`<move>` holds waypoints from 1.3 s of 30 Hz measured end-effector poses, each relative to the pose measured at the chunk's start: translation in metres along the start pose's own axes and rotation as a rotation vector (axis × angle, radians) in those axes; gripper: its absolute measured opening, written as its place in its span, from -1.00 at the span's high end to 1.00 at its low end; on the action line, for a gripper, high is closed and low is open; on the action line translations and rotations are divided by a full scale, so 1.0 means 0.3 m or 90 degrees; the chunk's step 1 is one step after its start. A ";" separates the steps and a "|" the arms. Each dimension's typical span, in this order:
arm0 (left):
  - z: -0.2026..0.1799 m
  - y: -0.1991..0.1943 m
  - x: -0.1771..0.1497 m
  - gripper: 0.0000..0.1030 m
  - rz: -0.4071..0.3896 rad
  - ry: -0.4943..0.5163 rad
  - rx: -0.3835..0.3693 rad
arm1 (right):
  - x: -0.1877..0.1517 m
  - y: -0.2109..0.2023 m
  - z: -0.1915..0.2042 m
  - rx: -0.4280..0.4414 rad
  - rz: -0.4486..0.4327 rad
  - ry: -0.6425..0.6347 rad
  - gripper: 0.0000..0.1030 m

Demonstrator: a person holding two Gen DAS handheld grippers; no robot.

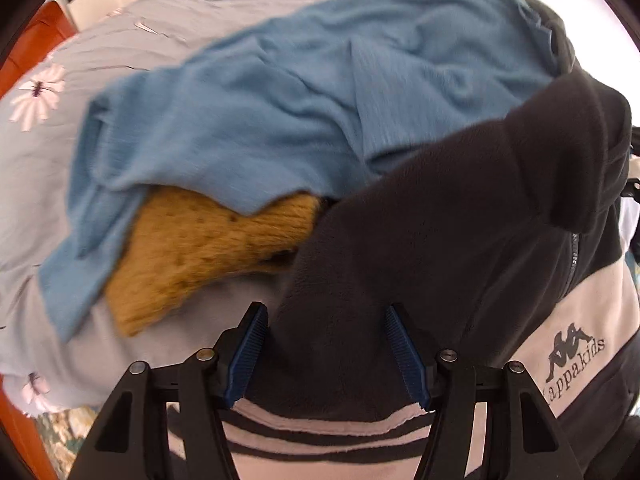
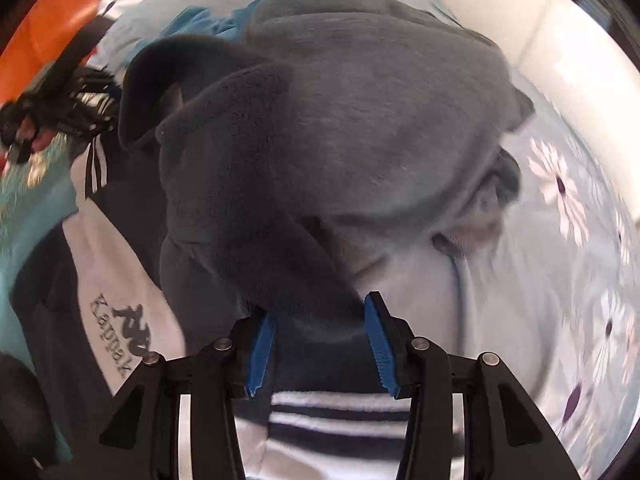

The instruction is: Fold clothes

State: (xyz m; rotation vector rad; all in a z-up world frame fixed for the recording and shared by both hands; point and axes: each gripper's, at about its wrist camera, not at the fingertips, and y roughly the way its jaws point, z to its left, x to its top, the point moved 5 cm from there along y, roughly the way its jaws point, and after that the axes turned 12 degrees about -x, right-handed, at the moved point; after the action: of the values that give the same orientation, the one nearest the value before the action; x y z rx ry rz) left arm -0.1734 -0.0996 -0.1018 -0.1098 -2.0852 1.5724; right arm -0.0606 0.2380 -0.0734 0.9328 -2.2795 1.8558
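A dark grey fleece jacket [image 1: 440, 240] with a white panel and a Kappa Kids logo [image 1: 572, 356] lies on a bed. My left gripper [image 1: 326, 344] has its jaws apart around the jacket's striped hem [image 1: 320, 428]; fabric fills the gap. My right gripper [image 2: 320, 344] likewise stands with jaws apart around another part of the striped hem [image 2: 332, 412]. The jacket [image 2: 340, 140] bulges up in front of it. A blue garment [image 1: 300, 92] and a mustard knit [image 1: 192, 256] lie beyond the jacket.
The bed has a light blue sheet with white daisies [image 1: 36, 96], also in the right wrist view [image 2: 560, 192]. An orange surface [image 2: 52, 28] borders the bed. The other gripper and hand [image 2: 44, 120] show at the left of the right wrist view.
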 end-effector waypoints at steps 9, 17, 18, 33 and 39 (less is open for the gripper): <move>0.052 -0.033 -0.024 0.55 -0.029 -0.028 -0.073 | 0.032 0.028 -0.006 0.057 0.035 0.013 0.67; 0.057 -0.265 -0.092 0.73 -0.199 -0.071 -0.091 | 0.036 -0.209 -0.110 0.072 -0.098 0.152 0.90; 0.062 -0.310 -0.098 0.73 -0.227 -0.077 -0.095 | 0.042 -0.242 -0.128 0.065 -0.119 0.160 0.90; 0.108 -0.160 -0.040 0.56 -0.189 -0.170 -0.053 | 0.059 -0.191 -0.268 0.052 -0.091 0.242 0.14; 0.104 -0.293 -0.112 -0.23 -0.247 -0.230 -0.036 | -0.186 -0.396 -0.421 -0.044 -0.110 0.341 0.01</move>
State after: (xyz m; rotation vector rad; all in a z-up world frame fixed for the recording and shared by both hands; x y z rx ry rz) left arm -0.1375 -0.1675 -0.0391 0.5654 -2.2451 1.3684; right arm 0.0017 0.3644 0.0421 0.5172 -1.8634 1.6844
